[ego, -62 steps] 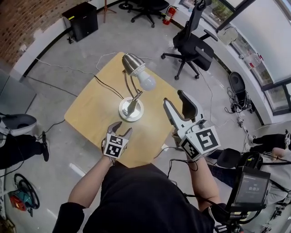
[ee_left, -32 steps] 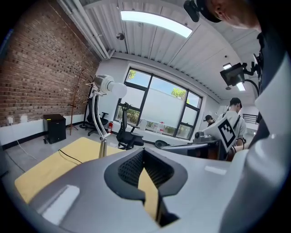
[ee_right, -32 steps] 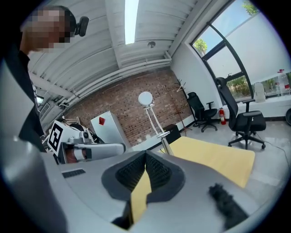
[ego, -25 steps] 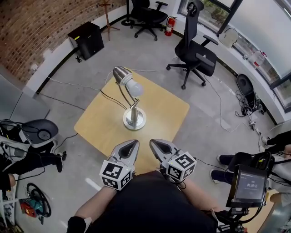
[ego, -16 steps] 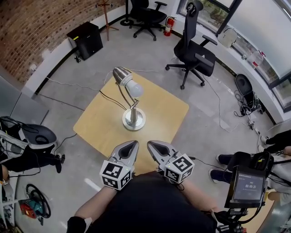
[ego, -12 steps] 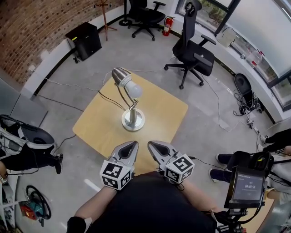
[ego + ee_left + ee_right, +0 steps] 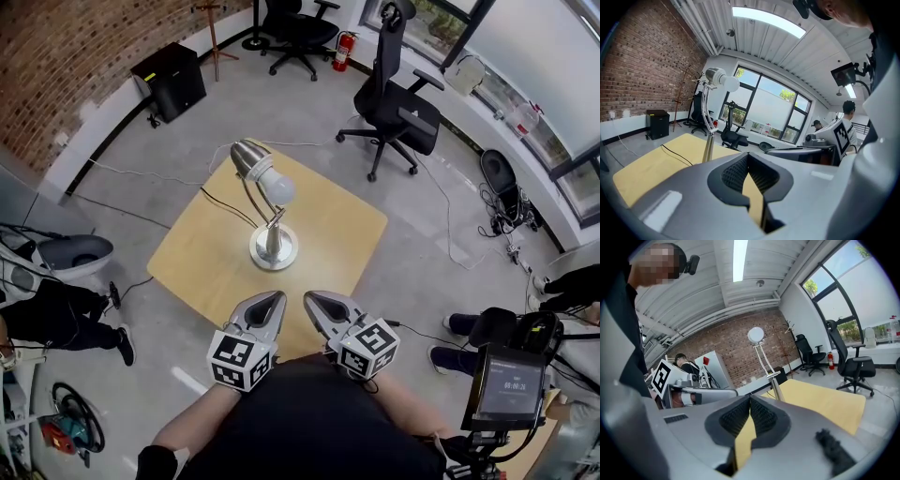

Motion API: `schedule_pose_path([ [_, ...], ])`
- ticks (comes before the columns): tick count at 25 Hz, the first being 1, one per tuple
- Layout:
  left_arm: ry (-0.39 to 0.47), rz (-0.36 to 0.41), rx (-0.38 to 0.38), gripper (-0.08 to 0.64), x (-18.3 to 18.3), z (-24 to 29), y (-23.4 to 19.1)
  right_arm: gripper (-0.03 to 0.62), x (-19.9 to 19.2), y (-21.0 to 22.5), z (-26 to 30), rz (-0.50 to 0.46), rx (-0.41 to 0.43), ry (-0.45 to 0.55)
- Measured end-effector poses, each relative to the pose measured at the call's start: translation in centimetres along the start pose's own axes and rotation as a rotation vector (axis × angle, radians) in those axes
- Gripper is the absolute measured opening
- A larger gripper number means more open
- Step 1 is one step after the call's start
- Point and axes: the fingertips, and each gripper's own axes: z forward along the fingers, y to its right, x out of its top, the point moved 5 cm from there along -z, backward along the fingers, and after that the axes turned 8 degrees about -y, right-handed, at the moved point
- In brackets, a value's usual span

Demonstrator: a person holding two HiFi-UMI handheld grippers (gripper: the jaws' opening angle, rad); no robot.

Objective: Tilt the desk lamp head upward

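Standing mid-frame on yellow table (image 7: 328,234): desk lamp (image 7: 271,225), nothing touching it. Left gripper (image 7: 272,300) and right gripper (image 7: 314,300), out beside lamp with jaws spread moments ago, now parked side by side at table's near edge, lower centre of frame, each pair of jaws pressed together on nothing. Lamp head (image 7: 249,157), upper left of base, carries bulb (image 7: 278,190) roughly level, not drooping. Judgement: tilt looks finished, hands retired.

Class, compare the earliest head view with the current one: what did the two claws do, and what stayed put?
Both the left claw and the right claw drew back from the lamp to the near edge of the table and went from open to shut, holding nothing. The lamp stayed standing on the table, untouched.
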Motion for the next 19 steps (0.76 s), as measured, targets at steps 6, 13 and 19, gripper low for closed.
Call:
schedule_pose_path([
  [6,-0.011,-0.004,-0.013,0.008,-1.2,0.0,-0.5,0.005,-0.9,-0.1,0.6,0.003,-0.017,-0.006],
  [13,-0.021,0.0,-0.01,0.008,-0.2,0.4,-1.3,0.005,0.1,0.5,1.6,0.0,-0.027,-0.004],
  [19,-0.034,0.004,-0.006,0.008,-0.7,2.0,-0.3,0.006,-0.1,1.5,1.0,0.003,-0.009,-0.006],
])
